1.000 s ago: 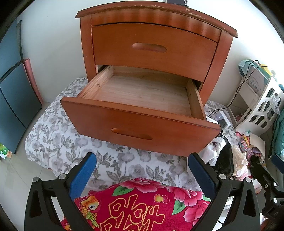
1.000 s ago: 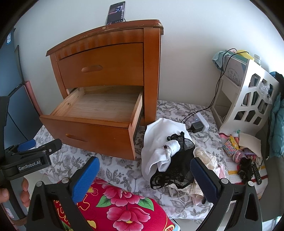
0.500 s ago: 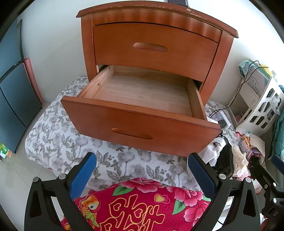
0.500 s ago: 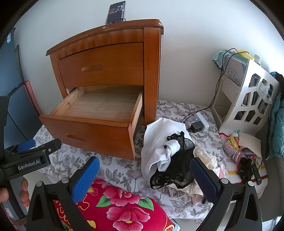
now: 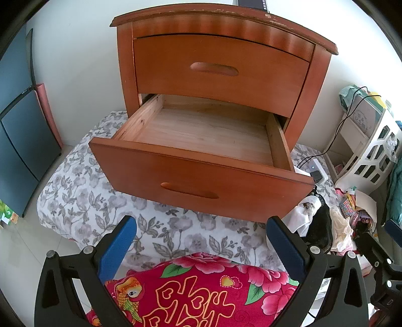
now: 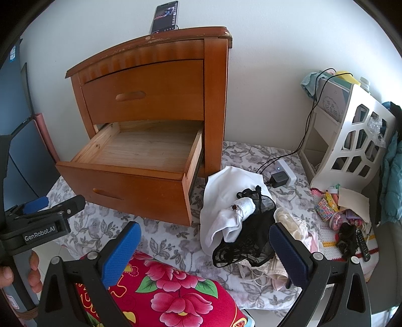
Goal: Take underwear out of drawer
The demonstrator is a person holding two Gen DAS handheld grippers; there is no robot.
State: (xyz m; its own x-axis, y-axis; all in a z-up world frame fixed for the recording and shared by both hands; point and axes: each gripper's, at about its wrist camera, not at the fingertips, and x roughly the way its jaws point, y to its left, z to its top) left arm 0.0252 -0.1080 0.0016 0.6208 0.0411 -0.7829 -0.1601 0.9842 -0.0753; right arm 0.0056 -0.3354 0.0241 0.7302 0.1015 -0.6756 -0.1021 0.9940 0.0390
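A wooden nightstand (image 5: 221,50) (image 6: 155,83) stands on a floral sheet with its lower drawer (image 5: 201,140) (image 6: 140,156) pulled out; the inside shows bare wood. A pile of underwear (image 6: 241,218) (image 5: 316,218), white, black lace and cream pieces, lies on the sheet to the right of the drawer. My left gripper (image 5: 201,239) is open, low in front of the drawer face, holding nothing. Just in front of the pile, my right gripper (image 6: 206,241) is open and holds nothing. In the right wrist view the left gripper (image 6: 42,213) shows at the left edge.
A red flowered cloth (image 5: 201,289) (image 6: 170,289) lies below both grippers. A white openwork shelf (image 6: 351,140) stands at the right with a charger and cable (image 6: 281,176) beside it. Small clutter and a remote (image 6: 361,241) lie far right. A phone (image 6: 164,16) leans on the nightstand top.
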